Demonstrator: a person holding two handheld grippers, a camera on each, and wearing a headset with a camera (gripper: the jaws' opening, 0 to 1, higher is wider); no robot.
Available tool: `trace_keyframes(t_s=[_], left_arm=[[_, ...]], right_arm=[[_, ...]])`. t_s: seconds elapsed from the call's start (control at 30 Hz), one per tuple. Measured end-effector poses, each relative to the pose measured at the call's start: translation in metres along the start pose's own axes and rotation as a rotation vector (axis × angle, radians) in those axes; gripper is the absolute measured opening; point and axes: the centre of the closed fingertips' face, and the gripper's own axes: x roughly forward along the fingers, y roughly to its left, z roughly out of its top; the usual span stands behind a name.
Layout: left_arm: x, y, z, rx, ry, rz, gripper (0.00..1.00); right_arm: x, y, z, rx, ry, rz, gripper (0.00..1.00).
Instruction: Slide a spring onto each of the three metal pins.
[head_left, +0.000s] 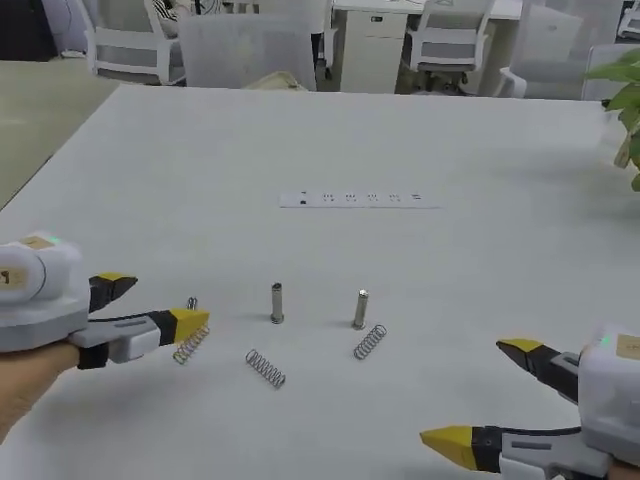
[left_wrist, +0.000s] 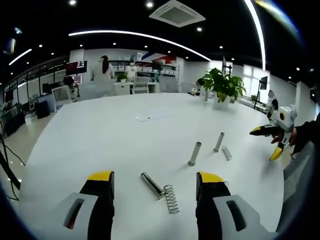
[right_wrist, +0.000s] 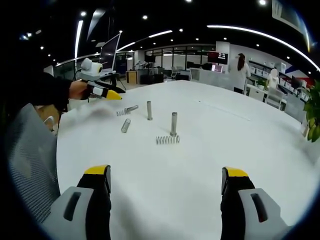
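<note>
White table (head_left: 330, 140) up front, office chairs (head_left: 130, 40) lined up behind it. The left hand-held gripper (head_left: 153, 303) hovers low with its jaws wide apart, gripping nothing. The left pin (head_left: 192, 302) and left spring (head_left: 188, 345) sit right at its tips, and that pin looks tipped over. The middle pin (head_left: 277, 303) and right pin (head_left: 361, 309) stand upright, both bare. The middle spring (head_left: 265, 368) lies loose in front, the right spring (head_left: 369, 341) just beside its pin. The right hand-held gripper (head_left: 483, 393) has its jaws spread, empty, well apart from the parts.
</note>
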Motion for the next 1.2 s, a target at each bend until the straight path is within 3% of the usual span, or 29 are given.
trace_keyframes(t_s=[0.47, 0.87, 1.2], left_arm=[[0.027, 0.017, -0.011, -0.015, 0.074, 0.059, 0.49], [0.041, 0.02, -0.017, 0.002, 0.115, 0.091, 0.4], [0.046, 0.02, -0.022, 0.026, 0.16, 0.107, 0.25]], right_arm=[[0.0, -0.003, -0.005, 0.004, 0.011, -0.012, 0.91], [-0.001, -0.002, -0.008, 0.003, 0.02, -0.013, 0.9], [-0.002, -0.001, -0.01, 0.006, 0.025, -0.013, 0.9]])
